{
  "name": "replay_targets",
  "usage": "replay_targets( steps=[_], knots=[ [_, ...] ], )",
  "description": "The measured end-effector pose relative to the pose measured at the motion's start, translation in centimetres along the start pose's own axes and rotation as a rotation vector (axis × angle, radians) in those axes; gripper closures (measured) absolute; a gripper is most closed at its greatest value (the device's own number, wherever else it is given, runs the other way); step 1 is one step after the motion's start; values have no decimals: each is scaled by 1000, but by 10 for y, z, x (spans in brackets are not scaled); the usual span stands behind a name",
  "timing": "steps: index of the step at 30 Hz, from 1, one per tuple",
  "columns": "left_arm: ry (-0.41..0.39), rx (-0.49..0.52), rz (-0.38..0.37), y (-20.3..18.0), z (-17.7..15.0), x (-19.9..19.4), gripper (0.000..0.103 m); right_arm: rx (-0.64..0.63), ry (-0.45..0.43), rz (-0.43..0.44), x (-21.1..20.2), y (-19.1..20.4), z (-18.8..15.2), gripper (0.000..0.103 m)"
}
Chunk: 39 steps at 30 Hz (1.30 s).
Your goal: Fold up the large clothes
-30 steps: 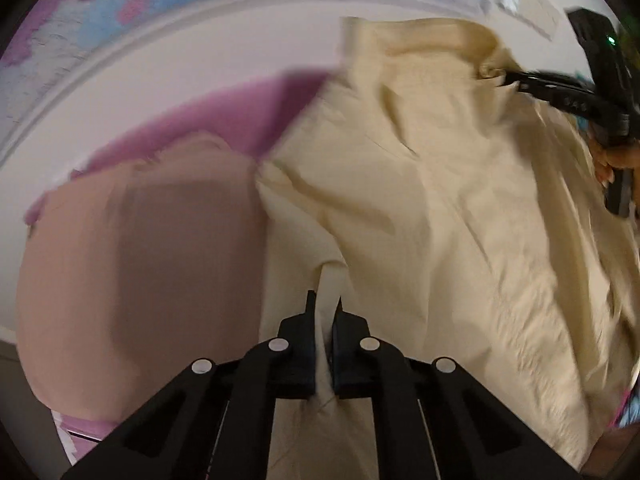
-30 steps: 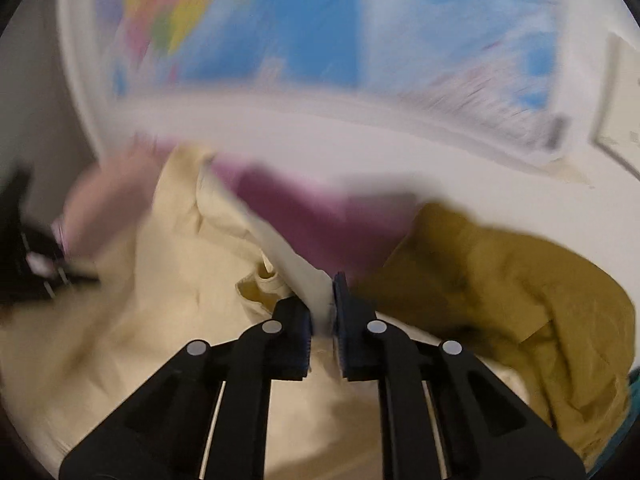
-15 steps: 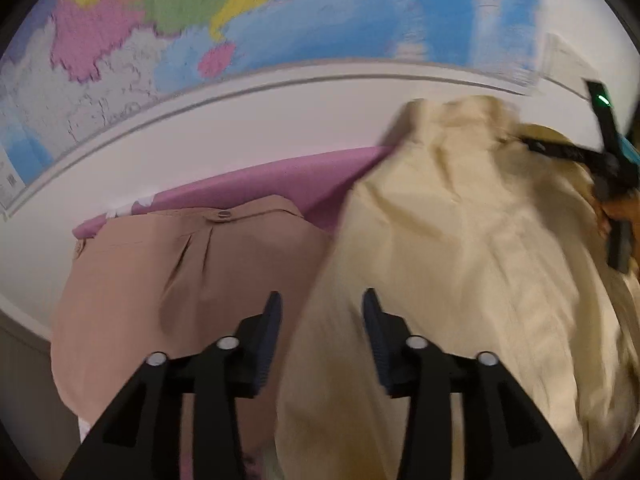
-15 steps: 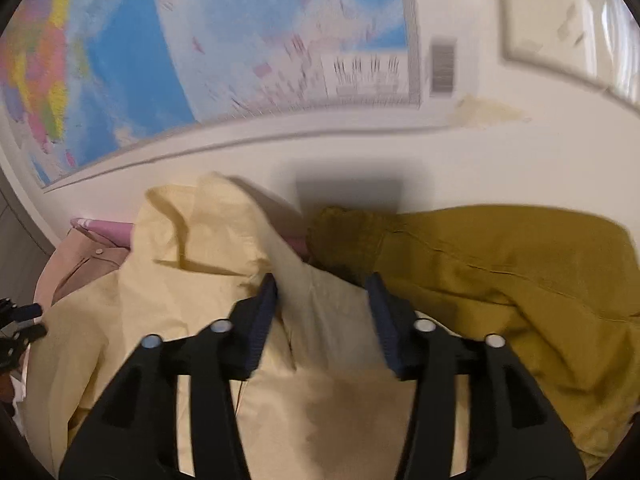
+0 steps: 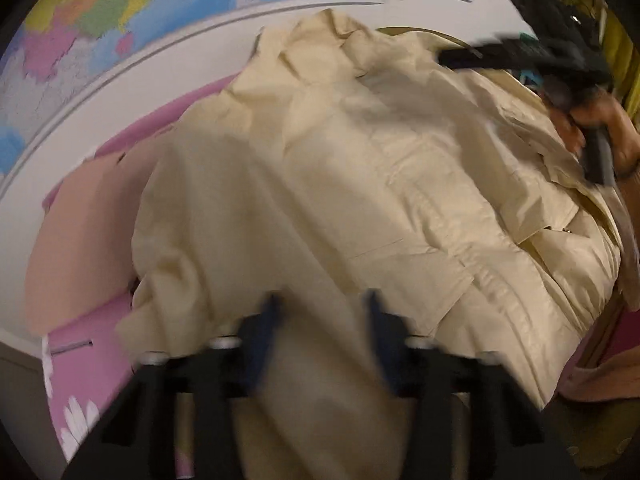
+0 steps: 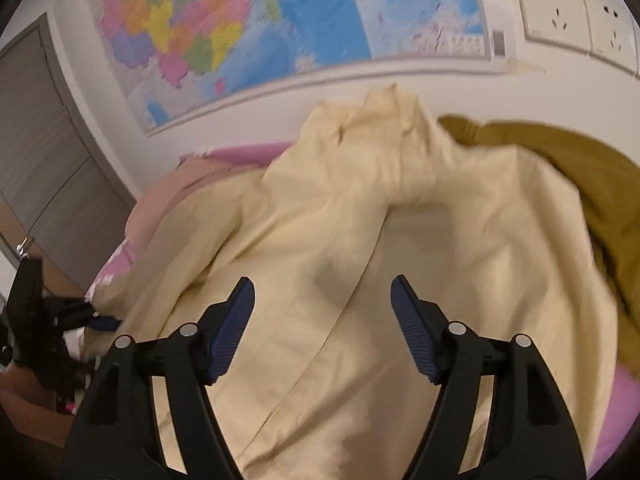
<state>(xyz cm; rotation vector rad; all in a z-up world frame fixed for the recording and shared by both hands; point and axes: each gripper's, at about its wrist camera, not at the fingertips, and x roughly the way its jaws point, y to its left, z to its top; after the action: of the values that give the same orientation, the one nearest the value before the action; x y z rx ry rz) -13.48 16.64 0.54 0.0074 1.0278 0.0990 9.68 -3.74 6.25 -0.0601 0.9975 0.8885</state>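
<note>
1. The large pale-yellow cotton jacket (image 6: pixel 360 248) lies spread and rumpled across the pink bed sheet (image 5: pixel 92 364), filling the middle of both views, its bunched collar end up near the white wall.
2. Right gripper (image 6: pixel 322 296): jaws spread wide, blue ribbed pads (image 6: pixel 412 328) well apart, nothing between them. It hovers over the jacket's front seam, and whether it touches the cloth cannot be told.
3. Left gripper (image 5: pixel 320 308): badly blurred, but its two fingers stand clearly apart with only cream fabric showing between them; it has hold of nothing.
4. In the left wrist view the right gripper (image 5: pixel 452 56) shows at the upper right, over the jacket's far shoulder, with the person's hand (image 5: pixel 600 120) wrapped around its handle.
5. A peach-pink garment (image 5: pixel 76 232) lies to the left of the jacket, partly tucked under its edge.
6. An olive-mustard garment (image 6: pixel 592 176) sits on the right, the jacket overlapping it.
7. On the wall behind: a colourful map poster (image 6: pixel 280 28) and white wall sockets (image 6: pixel 576 12).
</note>
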Motion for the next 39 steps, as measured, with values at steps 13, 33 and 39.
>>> replay_targets(
  steps=[13, 33, 39],
  knots=[
    [-188, -258, 403, 132, 52, -126, 101, -11, -19, 23, -32, 14, -35, 33],
    [-129, -165, 120, 12, 2, -108, 99, -13, 34, 98, -34, 50, -87, 32],
    [-149, -206, 453, 88, 16, -135, 91, 44, -41, -8, -75, 19, -95, 32]
  ],
)
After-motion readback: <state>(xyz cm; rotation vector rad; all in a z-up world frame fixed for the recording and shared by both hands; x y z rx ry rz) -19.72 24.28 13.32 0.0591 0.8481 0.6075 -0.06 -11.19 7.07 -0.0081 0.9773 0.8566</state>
